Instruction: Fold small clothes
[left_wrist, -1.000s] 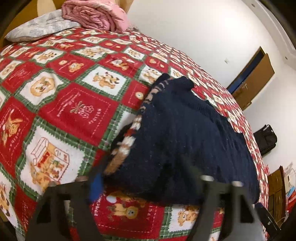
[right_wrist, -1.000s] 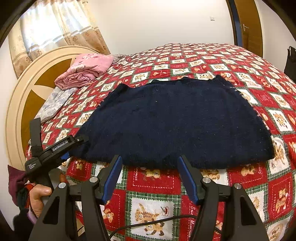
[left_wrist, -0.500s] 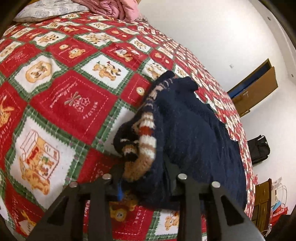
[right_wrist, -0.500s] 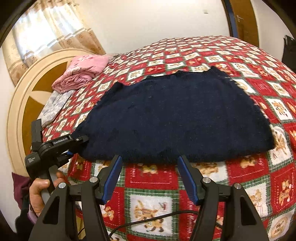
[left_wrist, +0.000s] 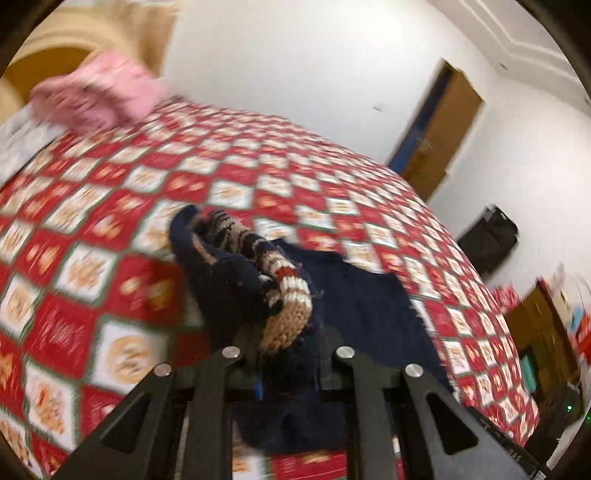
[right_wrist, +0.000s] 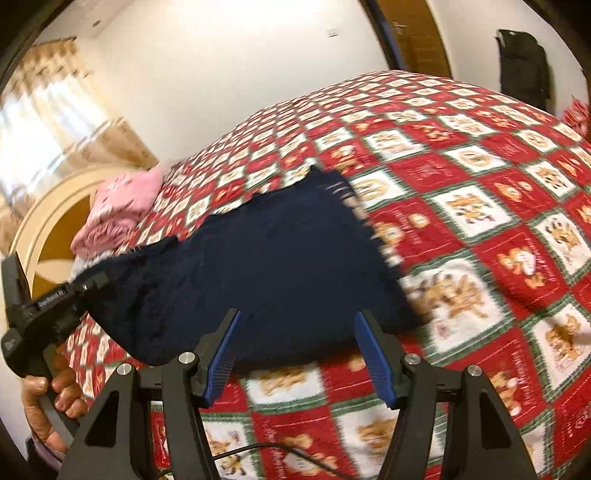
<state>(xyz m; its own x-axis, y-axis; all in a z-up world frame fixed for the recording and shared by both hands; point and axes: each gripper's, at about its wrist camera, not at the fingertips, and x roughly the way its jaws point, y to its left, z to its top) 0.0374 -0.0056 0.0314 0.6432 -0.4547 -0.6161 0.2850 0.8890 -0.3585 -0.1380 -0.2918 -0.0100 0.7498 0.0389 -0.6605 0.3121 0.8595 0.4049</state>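
A dark navy knitted sweater (left_wrist: 362, 302) lies on the red checked bedspread (left_wrist: 92, 258). My left gripper (left_wrist: 288, 376) is closing its jaws on the sweater's left edge, and the pads pinch a bunched fold with the striped tan, white and red inner knit (left_wrist: 288, 295) turned up and lifted off the bed. In the right wrist view the same left gripper (right_wrist: 94, 280) holds the sweater (right_wrist: 280, 266) at its left end, with a hand (right_wrist: 51, 391) on the handle. My right gripper (right_wrist: 299, 343) is open, its blue pads (right_wrist: 373, 354) just above the sweater's near edge, with nothing pinched.
Folded pink fabric (right_wrist: 125, 199) and a pale pillow lie by the round wooden headboard (right_wrist: 48, 206). A black cable (right_wrist: 258, 448) runs over the bedspread (right_wrist: 480, 221) under my right gripper. A wooden door (left_wrist: 439, 133) and a black bag (left_wrist: 487, 240) stand beyond the bed.
My left gripper closed on the sweater's left edge and lifted it up, folding that edge over. My right gripper swung sideways along the near hem, still open.
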